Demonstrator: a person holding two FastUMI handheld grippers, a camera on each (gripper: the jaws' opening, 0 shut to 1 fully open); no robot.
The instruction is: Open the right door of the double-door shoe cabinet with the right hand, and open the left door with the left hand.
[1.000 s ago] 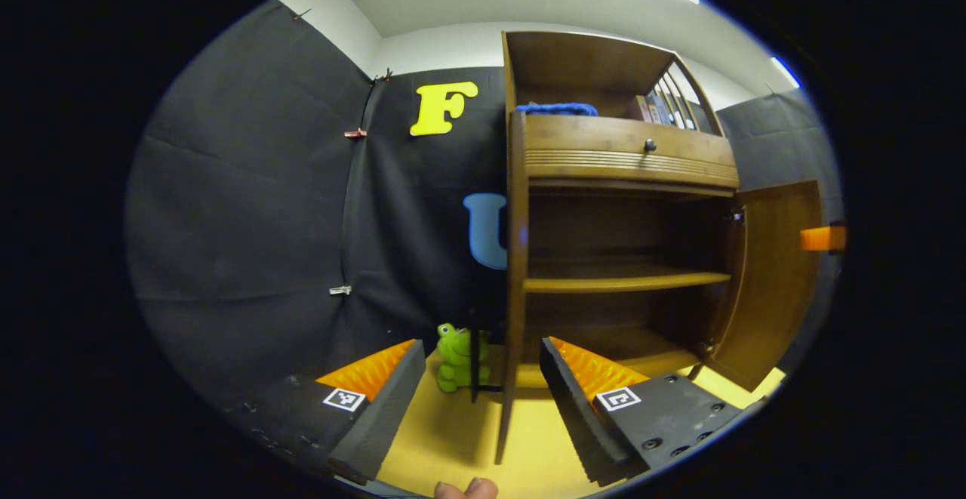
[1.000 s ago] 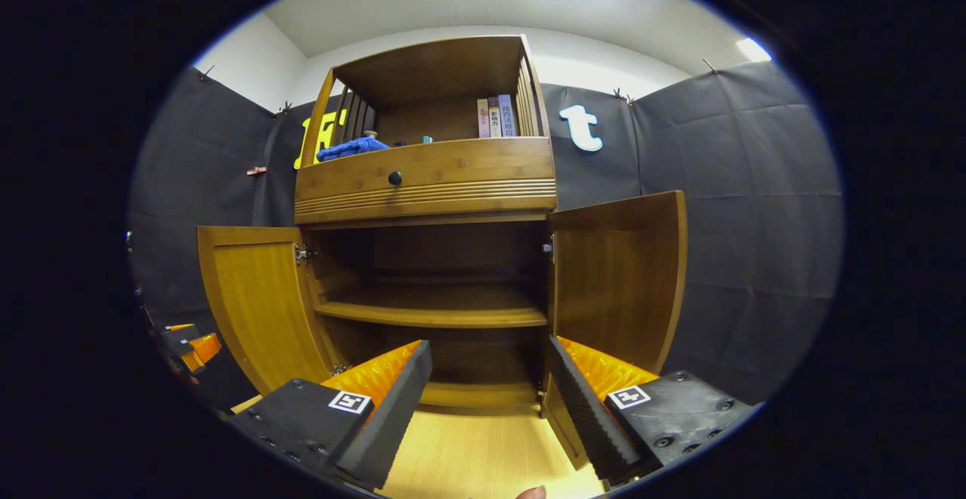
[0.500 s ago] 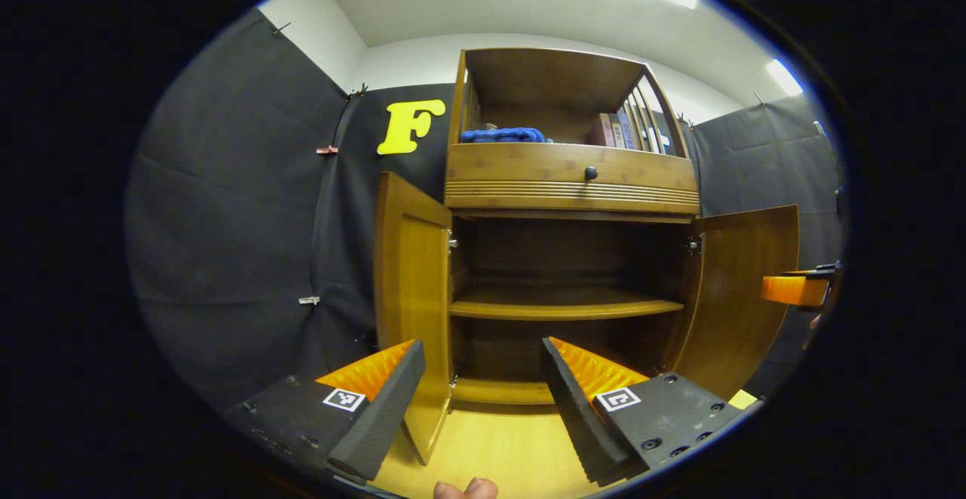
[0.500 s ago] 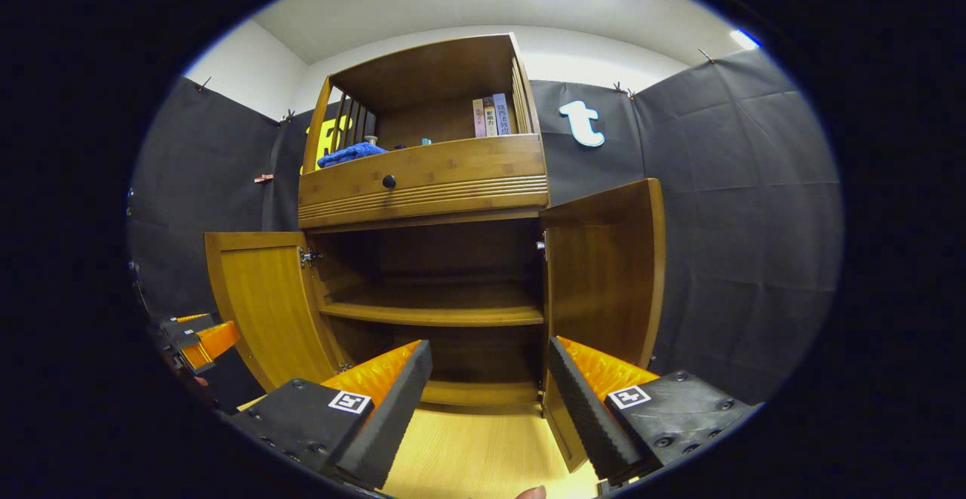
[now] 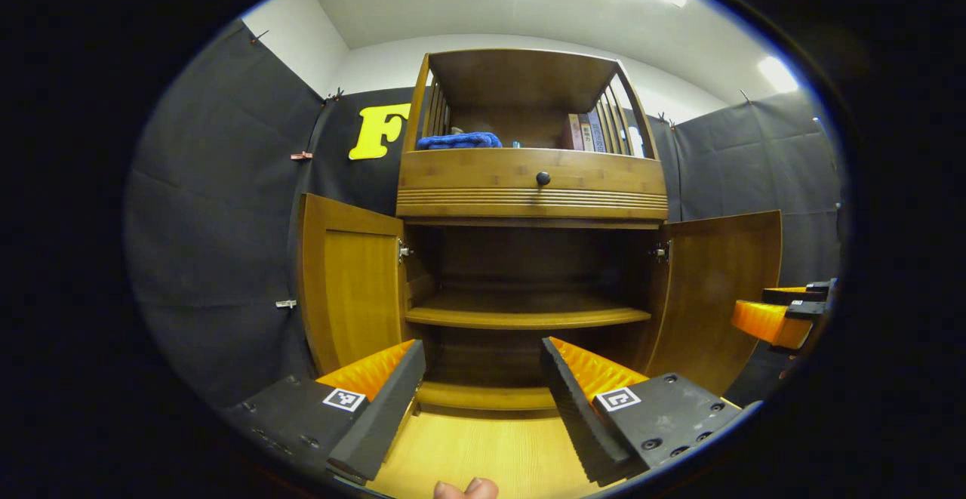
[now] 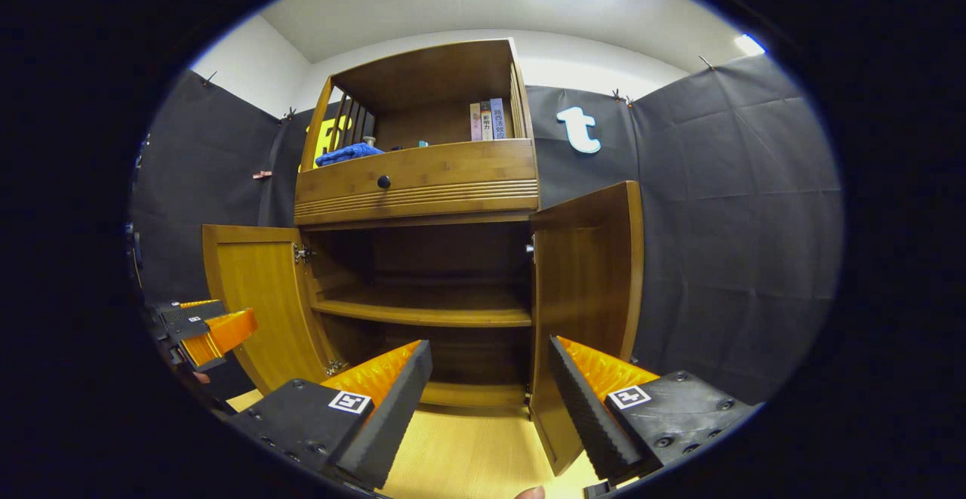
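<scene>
Currently, you hold both tools clear of the shoe cabinet (image 5: pixel 532 197), each with its fingers spread apart and nothing between them.

1. Left tool (image 5: pixel 483 378): in the left gripper view its two fingers stand at the bottom, parted wide, with the yellow wooden floor (image 5: pixel 483 454) showing between them. A fingertip of your hand (image 5: pixel 466 488) shows at the bottom edge of that view. This tool also appears at the far left of the right gripper view (image 6: pixel 198 327), near the left door and apart from it.

2. Right tool (image 6: pixel 487 382): in the right gripper view its fingers are likewise parted wide and grip nothing. This tool also appears at the far right of the left gripper view (image 5: pixel 785 314), just beside the right door's outer edge; you cannot tell whether it touches the door.

3. Left door (image 5: pixel 347 280): swung out to the left on its hinges, inner face toward you.

4. Right door (image 5: pixel 717 288): swung out to the right. In the right gripper view it (image 6: pixel 585 288) stands edge-on to you, just beyond the right finger.

5. Cabinet interior: one inner shelf (image 5: pixel 528 314) crosses the open compartment.

6. Above the compartment: a drawer (image 5: pixel 532 174) with a dark round knob (image 5: pixel 542 177), shut.

7. Top shelf, farthest: a blue cloth (image 5: pixel 460 140) on the left, upright books (image 6: pixel 487 120) on the right.
</scene>
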